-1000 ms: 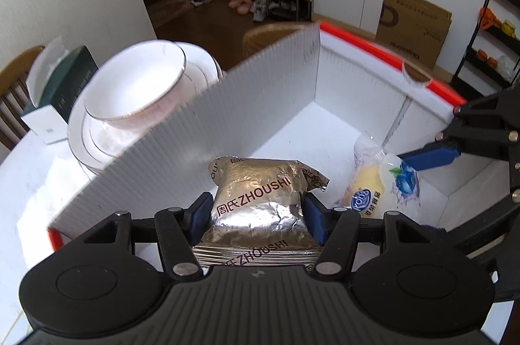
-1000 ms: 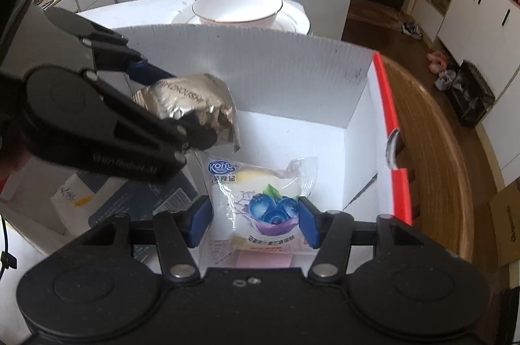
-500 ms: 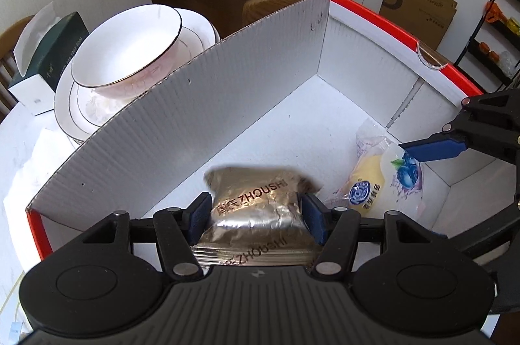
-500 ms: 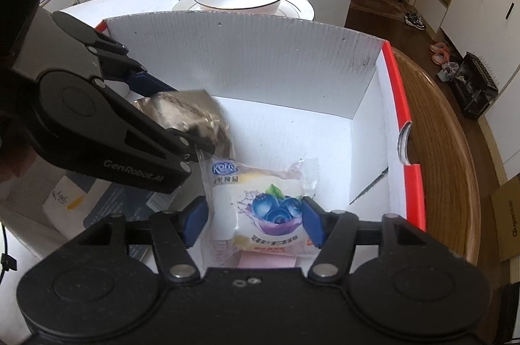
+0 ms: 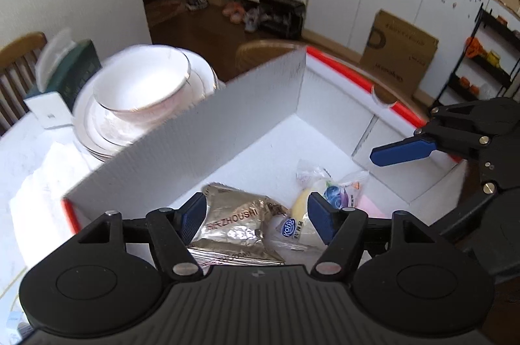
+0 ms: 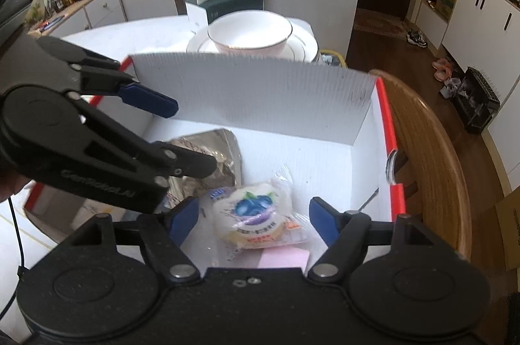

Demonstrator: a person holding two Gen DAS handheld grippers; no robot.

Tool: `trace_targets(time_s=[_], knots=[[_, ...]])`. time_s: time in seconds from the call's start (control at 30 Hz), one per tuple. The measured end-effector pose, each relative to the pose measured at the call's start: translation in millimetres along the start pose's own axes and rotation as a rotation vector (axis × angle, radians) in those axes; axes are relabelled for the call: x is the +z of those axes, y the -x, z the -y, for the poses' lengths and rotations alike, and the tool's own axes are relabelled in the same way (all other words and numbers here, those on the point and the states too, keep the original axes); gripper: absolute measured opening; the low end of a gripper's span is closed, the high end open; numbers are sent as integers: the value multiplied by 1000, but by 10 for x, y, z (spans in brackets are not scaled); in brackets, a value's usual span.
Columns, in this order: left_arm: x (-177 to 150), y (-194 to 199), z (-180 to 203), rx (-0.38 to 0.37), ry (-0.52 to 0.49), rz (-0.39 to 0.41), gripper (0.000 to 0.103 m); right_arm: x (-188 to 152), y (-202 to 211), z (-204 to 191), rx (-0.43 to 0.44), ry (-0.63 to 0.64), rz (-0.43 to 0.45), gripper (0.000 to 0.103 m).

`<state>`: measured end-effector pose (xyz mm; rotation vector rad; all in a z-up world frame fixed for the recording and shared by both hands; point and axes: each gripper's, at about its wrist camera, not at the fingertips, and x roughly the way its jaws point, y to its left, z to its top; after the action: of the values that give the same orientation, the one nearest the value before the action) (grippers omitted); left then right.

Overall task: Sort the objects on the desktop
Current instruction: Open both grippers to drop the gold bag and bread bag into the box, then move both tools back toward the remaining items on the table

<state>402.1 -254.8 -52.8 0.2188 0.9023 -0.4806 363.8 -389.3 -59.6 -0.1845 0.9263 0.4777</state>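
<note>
A silver foil snack packet (image 5: 234, 224) (image 6: 211, 163) lies on the floor of the white box (image 5: 227, 130) (image 6: 253, 94) with the red rim. Beside it lies a blueberry bread packet (image 5: 312, 208) (image 6: 256, 215). My left gripper (image 5: 256, 216) hangs just above both packets, its jaws opening, pads clear of the foil. My right gripper (image 6: 253, 218) hangs over the bread packet, its jaws opening too, with gaps on both sides of the wrapper. A pink paper slip (image 6: 282, 258) lies under the bread.
A white bowl (image 5: 143, 85) (image 6: 250, 33) on stacked plates stands behind the box's back wall, with a dark green tissue box (image 5: 65, 75) (image 6: 227, 3) beyond. A wooden chair back (image 6: 425, 150) curves along the box's right side. Papers (image 6: 65, 215) lie left of the box.
Both packets were gripped and are now let go onto the box floor. Both grippers have opened wider and risen a little. The foil packet tipped toward the bread packet.
</note>
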Motion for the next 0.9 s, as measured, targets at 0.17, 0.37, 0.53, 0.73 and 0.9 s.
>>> trace_targets(time_s=[0.17, 0.37, 0.53, 0.73, 0.9], knots=[[-84, 287, -10, 1, 8, 68, 68, 0, 127, -63, -2, -6, 28, 75], [-233, 562, -27, 10, 21, 119, 68, 5, 284, -166, 4, -22, 60, 76], [-369, 785, -74, 5, 41, 158, 68, -27, 399, -257, 10, -34, 83, 76], [-545, 1023, -131, 18, 53, 201, 68, -56, 528, -393, 21, -52, 112, 78], [-710, 1213, -215, 19, 79, 222, 68, -82, 611, -579, 30, -45, 139, 81]])
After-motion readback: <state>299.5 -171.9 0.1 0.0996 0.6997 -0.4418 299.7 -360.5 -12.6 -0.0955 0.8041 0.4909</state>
